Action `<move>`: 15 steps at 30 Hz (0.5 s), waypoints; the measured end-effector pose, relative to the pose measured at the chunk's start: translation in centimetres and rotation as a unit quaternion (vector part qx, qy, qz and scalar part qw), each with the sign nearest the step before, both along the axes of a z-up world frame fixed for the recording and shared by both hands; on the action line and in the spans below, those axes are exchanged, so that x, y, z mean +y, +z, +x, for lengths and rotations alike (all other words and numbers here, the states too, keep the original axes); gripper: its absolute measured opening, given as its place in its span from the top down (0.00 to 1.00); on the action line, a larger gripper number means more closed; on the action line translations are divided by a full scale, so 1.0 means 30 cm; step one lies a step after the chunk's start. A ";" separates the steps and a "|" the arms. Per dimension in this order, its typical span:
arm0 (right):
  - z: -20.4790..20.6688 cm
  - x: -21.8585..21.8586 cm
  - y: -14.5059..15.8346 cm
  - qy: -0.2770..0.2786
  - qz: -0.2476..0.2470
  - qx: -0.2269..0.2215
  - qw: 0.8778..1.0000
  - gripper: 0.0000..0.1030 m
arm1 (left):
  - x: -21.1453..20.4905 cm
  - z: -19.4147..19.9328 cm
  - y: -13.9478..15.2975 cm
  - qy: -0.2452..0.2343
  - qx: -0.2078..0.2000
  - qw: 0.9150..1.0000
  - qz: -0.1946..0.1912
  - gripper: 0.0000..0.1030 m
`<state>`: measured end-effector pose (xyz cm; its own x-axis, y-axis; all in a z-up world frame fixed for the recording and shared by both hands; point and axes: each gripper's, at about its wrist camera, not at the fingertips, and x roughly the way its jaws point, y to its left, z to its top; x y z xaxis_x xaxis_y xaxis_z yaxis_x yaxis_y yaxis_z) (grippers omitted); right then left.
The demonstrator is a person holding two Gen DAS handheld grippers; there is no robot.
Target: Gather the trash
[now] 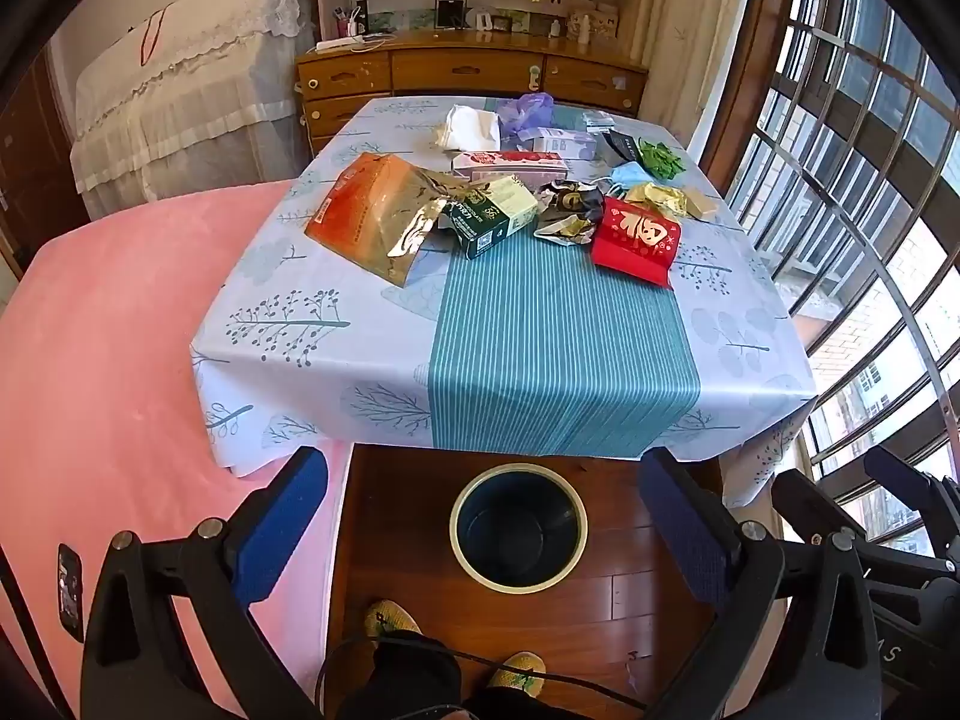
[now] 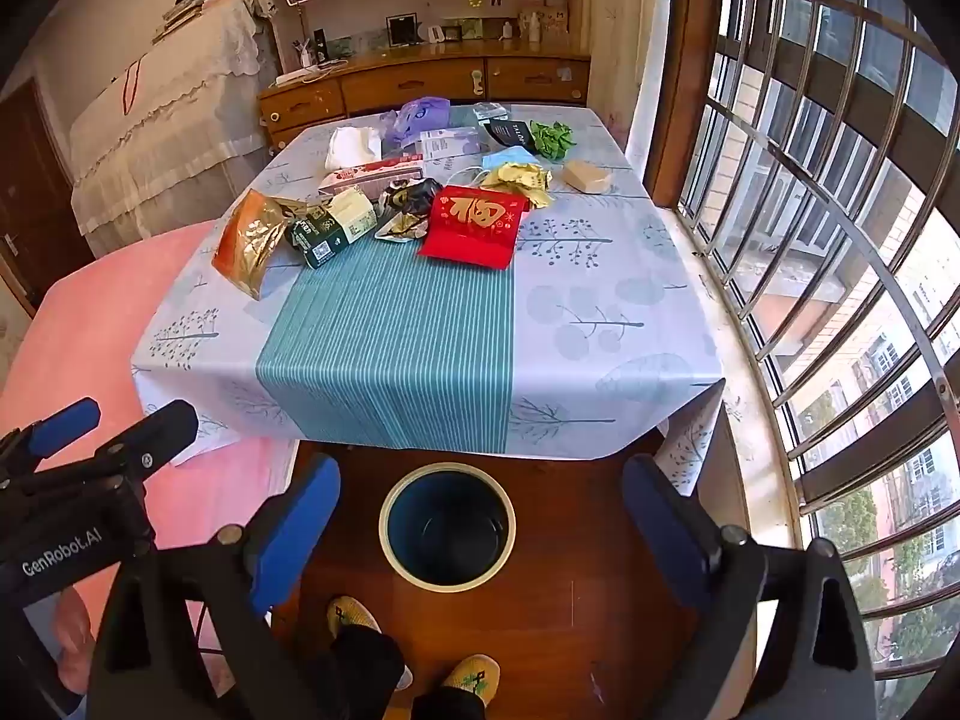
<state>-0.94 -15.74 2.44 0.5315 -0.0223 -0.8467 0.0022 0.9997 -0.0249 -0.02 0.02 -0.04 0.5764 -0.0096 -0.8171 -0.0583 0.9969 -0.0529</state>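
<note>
Trash lies on the far half of a table (image 1: 540, 372) (image 2: 600, 348): an orange and gold foil bag (image 1: 375, 213) (image 2: 252, 234), a green and cream carton (image 1: 492, 216) (image 2: 333, 228), a crumpled dark foil wrapper (image 1: 567, 210) (image 2: 408, 207), a red packet with gold print (image 1: 636, 240) (image 2: 474, 225) and several more wrappers behind. An empty round bin (image 1: 519, 528) (image 2: 447, 525) stands on the floor before the table. My left gripper (image 1: 483, 516) and right gripper (image 2: 480, 516) both hang open above the bin, holding nothing.
A pink bed (image 1: 108, 360) (image 2: 78, 324) runs along the table's left side. A barred window (image 1: 870, 210) (image 2: 840, 210) lines the right. A wooden dresser (image 1: 468, 81) stands behind the table. A person's feet (image 1: 456, 654) are on the wood floor near the bin.
</note>
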 end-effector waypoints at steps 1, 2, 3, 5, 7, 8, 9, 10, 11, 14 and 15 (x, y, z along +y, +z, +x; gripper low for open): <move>0.000 0.000 0.000 0.000 0.000 -0.001 1.000 0.07 | -0.001 -0.001 -0.001 0.000 0.001 1.000 0.000 0.01; 0.000 0.001 0.000 0.001 0.001 -0.003 1.000 0.07 | -0.003 -0.002 -0.001 0.000 0.002 1.000 0.000 0.01; 0.001 0.003 0.000 0.002 0.000 -0.005 1.000 0.07 | -0.002 0.006 -0.002 0.000 0.007 1.000 -0.001 0.01; 0.007 0.008 0.003 0.004 -0.001 -0.010 1.000 0.07 | -0.004 0.008 -0.003 0.001 0.005 1.000 -0.002 0.01; -0.003 0.013 0.016 0.005 0.001 -0.014 1.000 0.07 | -0.002 0.009 -0.002 -0.001 0.006 1.000 -0.001 0.01; 0.001 0.013 0.013 0.004 0.002 -0.014 1.000 0.07 | -0.002 0.011 -0.003 -0.001 0.007 1.000 -0.002 0.01; 0.003 0.026 0.015 0.005 0.003 -0.015 1.000 0.07 | -0.003 0.013 -0.005 -0.001 0.008 1.000 -0.003 0.01; -0.005 0.011 0.024 0.005 0.007 -0.017 1.000 0.07 | -0.003 0.013 -0.018 -0.001 0.007 1.000 -0.003 0.01; -0.003 0.008 0.024 0.005 0.009 -0.017 1.000 0.07 | -0.004 0.014 -0.020 -0.002 0.008 1.000 -0.004 0.01; -0.005 0.009 0.019 0.005 0.013 -0.018 1.000 0.07 | -0.003 0.003 -0.021 -0.005 0.005 1.000 -0.008 0.03; -0.005 0.007 0.019 0.005 0.015 -0.020 1.000 0.07 | 0.000 0.008 -0.016 -0.008 0.004 1.000 -0.005 0.04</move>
<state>-1.09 -15.54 3.00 0.5649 0.0072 -0.8251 -0.0066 1.0000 0.0042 0.22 0.02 -0.51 0.5698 -0.0272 -0.8214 -0.0433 0.9971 -0.0630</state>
